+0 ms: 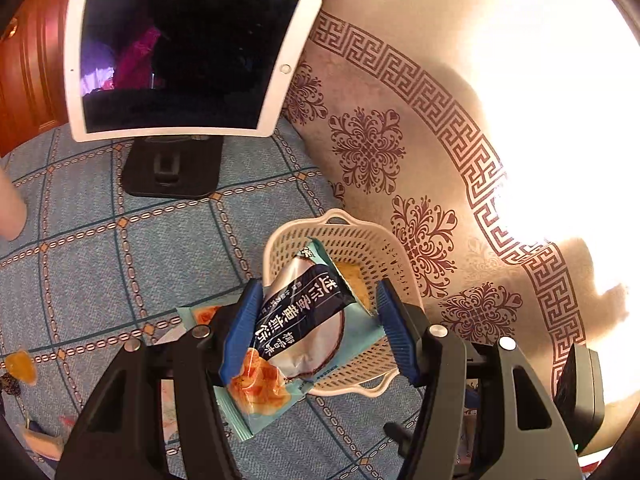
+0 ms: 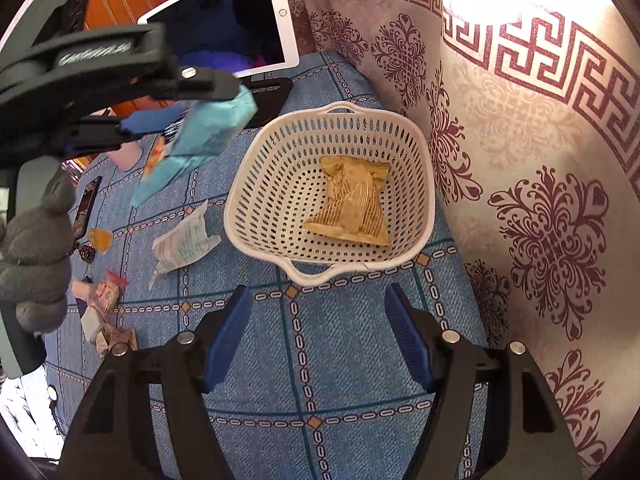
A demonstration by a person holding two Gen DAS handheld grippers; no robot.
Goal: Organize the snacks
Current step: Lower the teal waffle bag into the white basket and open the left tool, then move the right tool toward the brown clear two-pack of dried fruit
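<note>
A white perforated basket (image 2: 256, 176) stands on the blue patterned cloth next to the curtain; it also shows in the left wrist view (image 1: 288, 248). A gold snack packet (image 2: 352, 200) lies inside it. My left gripper (image 1: 320, 334) holds a light blue snack packet (image 1: 296, 332) in the air above the basket's near rim; the packet touches the left pad, with a gap at the right pad. From the right wrist view the same packet (image 2: 200, 140) hangs left of the basket. My right gripper (image 2: 320, 340) is open and empty, just in front of the basket.
A white tablet (image 1: 184, 56) on a black stand (image 1: 172, 168) stands at the back. Loose snacks lie left on the cloth: a white packet (image 2: 184, 240), an orange candy (image 2: 100, 240), small wrapped packs (image 2: 104, 312). A phone (image 2: 86, 204) lies far left. The patterned curtain (image 2: 520, 160) borders the right.
</note>
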